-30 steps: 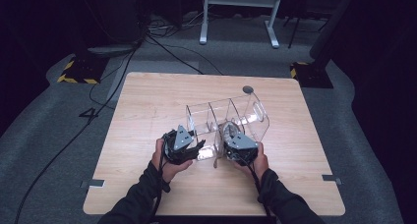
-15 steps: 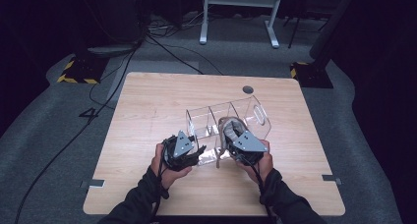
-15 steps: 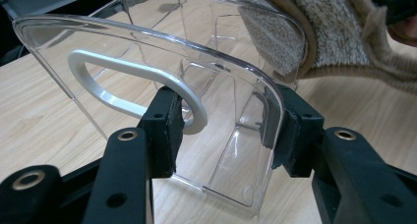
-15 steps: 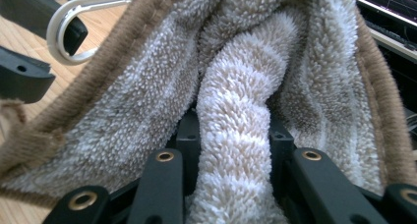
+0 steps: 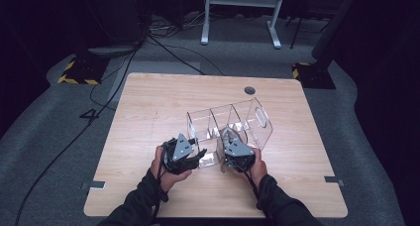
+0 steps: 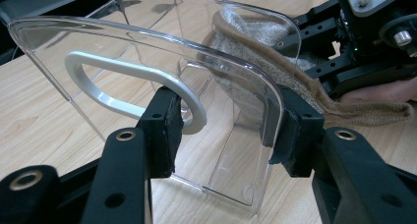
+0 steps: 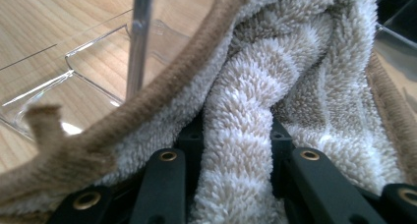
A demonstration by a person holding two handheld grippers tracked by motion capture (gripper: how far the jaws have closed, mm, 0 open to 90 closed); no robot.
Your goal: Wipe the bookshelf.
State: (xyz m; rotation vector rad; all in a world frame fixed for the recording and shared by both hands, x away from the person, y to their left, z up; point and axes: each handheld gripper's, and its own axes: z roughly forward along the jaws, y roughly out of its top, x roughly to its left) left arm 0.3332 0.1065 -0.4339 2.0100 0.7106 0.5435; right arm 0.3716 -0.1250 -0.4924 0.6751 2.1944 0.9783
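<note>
Your left tongs (image 5: 198, 159) sit at the near left end of the clear plastic organizer (image 5: 225, 124), which stands on the wooden surface (image 5: 148, 107) a little right of its middle. In the left gripper view those tongs (image 6: 223, 138) straddle the organizer's (image 6: 147, 52) curved end wall, with 1 black pad on the side that carries the white handle loop (image 6: 142, 86) and the other on the opposite edge of the same wall; both pads touch the plastic, so they are pinching that end panel at a half-spread width. Your right tongs (image 5: 229, 145) reach down into the nearest compartment of the organizer, just right of the left tongs, with the grey plate on top facing the camera. In the right gripper view the right tongs (image 7: 231, 150) are pressed in on a thick fold of the fluffy beige-and-white striped sock (image 7: 255, 76), which bulges up between the 2 jaws and spills over them on both sides. The sock's brown ribbed cuff (image 7: 147, 106) runs across the near left of that view, in front of a clear divider and the organizer's floor. From the left gripper view, the sock (image 6: 255, 47) sits inside the organizer behind the gripped wall, its cuff (image 6: 364, 111) trailing out over the rim toward your right hand (image 6: 378, 91).
</note>
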